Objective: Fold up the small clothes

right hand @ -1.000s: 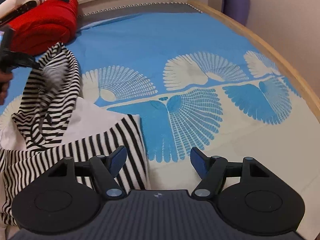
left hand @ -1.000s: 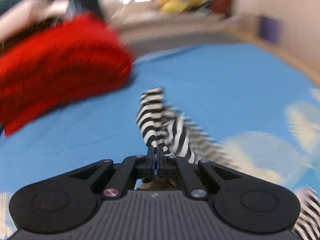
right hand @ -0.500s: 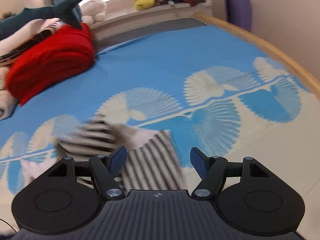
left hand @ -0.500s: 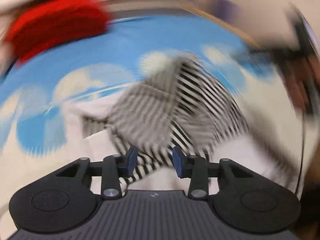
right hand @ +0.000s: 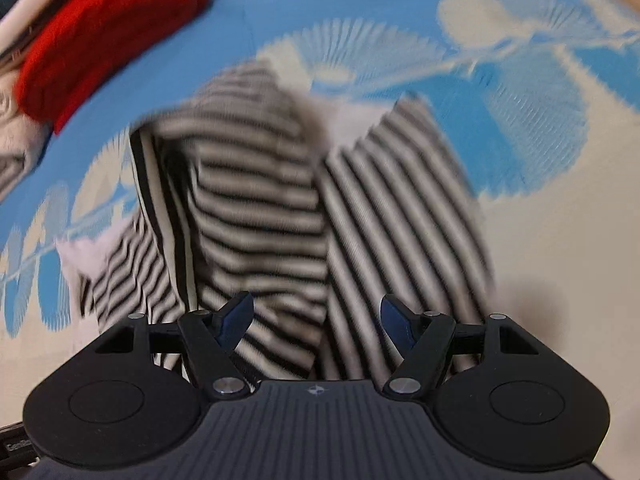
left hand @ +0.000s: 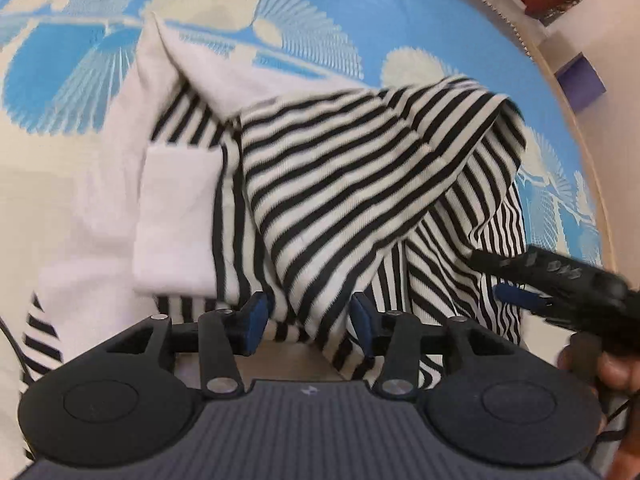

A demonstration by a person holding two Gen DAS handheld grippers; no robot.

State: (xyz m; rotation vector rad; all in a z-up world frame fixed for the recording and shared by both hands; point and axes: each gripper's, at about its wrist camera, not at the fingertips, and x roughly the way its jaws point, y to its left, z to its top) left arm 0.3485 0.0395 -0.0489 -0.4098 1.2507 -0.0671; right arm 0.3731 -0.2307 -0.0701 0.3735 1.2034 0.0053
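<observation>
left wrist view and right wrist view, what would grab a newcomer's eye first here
The black-and-white striped knit garment dominates both views, lying crumpled and half folded on the blue bedspread with cream fan prints, white lining showing at its left. Both the left gripper and right gripper hang open just above it. A folded bright red blanket sits at the far left in the right wrist view.

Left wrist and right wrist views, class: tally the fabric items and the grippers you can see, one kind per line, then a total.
Striped garment: 1
Red blanket: 1
Patterned blue bedsheet: 1
Grippers: 2, left gripper and right gripper
Total: 5
</observation>
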